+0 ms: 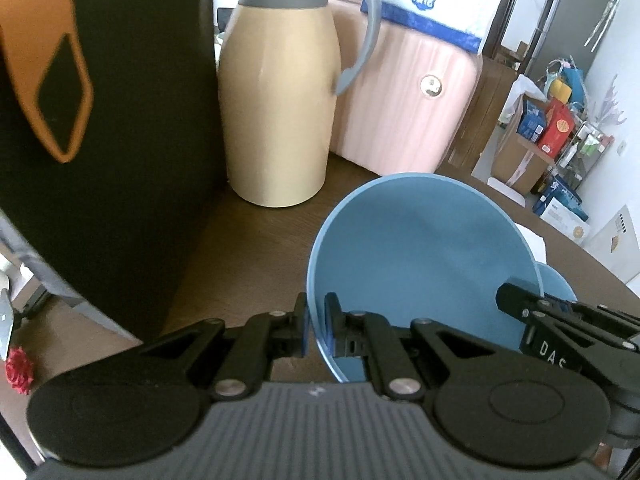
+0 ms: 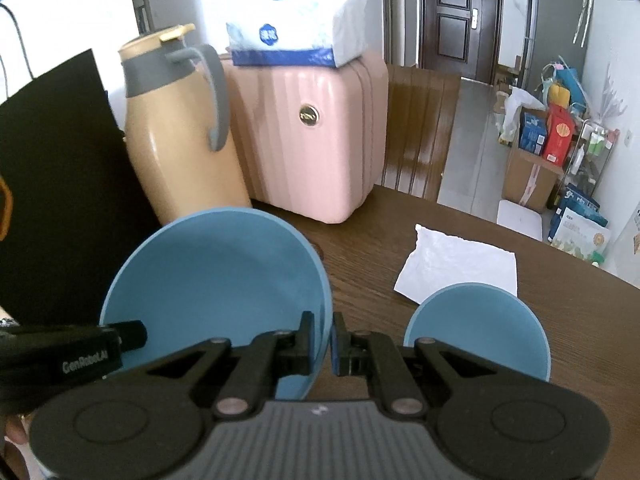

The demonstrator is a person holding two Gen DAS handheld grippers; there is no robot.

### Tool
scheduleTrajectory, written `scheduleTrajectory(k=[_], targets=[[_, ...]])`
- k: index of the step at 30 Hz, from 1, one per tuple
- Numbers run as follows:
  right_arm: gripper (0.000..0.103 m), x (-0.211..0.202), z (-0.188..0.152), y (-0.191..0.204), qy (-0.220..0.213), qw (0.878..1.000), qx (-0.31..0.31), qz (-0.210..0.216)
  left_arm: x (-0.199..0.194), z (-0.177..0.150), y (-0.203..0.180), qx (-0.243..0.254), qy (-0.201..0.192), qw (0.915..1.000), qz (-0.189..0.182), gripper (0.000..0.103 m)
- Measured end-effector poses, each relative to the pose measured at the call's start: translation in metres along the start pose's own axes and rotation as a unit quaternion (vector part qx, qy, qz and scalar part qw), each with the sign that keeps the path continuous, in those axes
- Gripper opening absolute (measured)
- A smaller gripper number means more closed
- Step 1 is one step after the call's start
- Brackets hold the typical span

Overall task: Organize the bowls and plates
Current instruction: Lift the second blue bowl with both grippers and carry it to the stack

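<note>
A large blue plate is held tilted above the brown table, its face toward both cameras. My left gripper is shut on the plate's left rim. My right gripper is shut on the plate's right rim; it also shows at the right of the left wrist view. A smaller blue bowl sits on the table to the right of the plate; a sliver of it shows behind the plate in the left wrist view.
A beige thermos jug with a grey handle, a pink case with a tissue pack on top, and a black bag stand at the back of the table. A white napkin lies beyond the bowl.
</note>
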State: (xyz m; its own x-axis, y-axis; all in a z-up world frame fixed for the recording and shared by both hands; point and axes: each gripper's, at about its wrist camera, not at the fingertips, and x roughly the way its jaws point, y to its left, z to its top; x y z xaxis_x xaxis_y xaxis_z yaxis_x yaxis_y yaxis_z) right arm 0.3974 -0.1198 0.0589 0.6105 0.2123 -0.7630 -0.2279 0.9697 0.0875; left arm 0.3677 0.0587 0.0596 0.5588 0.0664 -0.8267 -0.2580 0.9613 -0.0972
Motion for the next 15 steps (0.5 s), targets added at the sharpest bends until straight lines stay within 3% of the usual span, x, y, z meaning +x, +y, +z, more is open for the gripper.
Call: scheduleTrajectory(k=[15], targets=[[0.007, -0.054, -0.027, 0.031, -0.016, 1.0, -0.012, 0.003, -0.056, -0.028, 0.024, -0.012, -0.023, 0.9997, 0.002, 0.008]])
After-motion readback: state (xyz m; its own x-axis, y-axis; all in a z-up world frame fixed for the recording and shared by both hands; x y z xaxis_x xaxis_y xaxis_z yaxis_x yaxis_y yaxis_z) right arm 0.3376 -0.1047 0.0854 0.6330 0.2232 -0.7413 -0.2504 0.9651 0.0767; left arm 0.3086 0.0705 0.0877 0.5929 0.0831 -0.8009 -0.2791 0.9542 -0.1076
